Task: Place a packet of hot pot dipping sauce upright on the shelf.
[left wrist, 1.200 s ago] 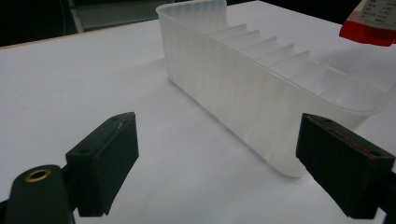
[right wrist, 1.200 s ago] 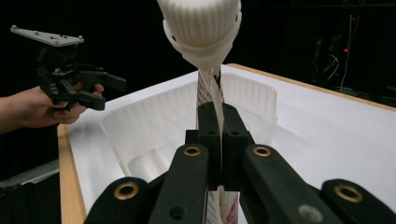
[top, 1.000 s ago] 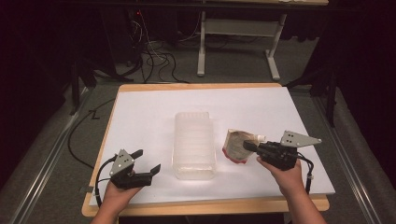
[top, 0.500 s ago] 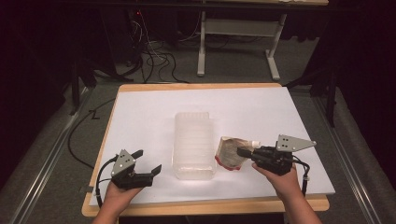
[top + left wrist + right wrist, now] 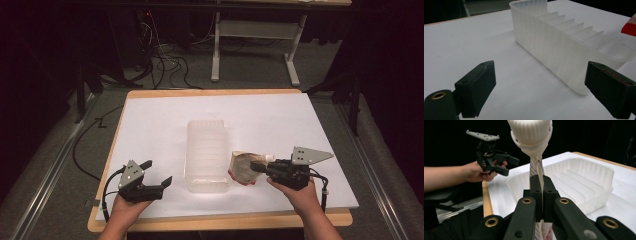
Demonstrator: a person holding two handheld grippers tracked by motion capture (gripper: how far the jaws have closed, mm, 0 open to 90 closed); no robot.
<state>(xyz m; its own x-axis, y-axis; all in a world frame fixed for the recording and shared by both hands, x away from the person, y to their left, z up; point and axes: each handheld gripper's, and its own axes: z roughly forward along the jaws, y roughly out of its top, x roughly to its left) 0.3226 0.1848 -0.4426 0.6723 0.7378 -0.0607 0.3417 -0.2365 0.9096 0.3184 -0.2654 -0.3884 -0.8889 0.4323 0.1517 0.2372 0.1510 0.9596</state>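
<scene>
The right hand-held gripper [image 5: 260,167] is clenched on a soft pouch [image 5: 243,168] with a white cap, held just beside the ribbed plastic tray [image 5: 207,150] on the table [image 5: 150,125]. The pouch is picked up but probably not yet in the tray. The left hand-held gripper [image 5: 157,176] hovers released near the table's front edge, with bare room around it.

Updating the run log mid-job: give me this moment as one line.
right gripper: shut on pouch, beside tray | left gripper: open, holding nothing | tray: on table
</scene>
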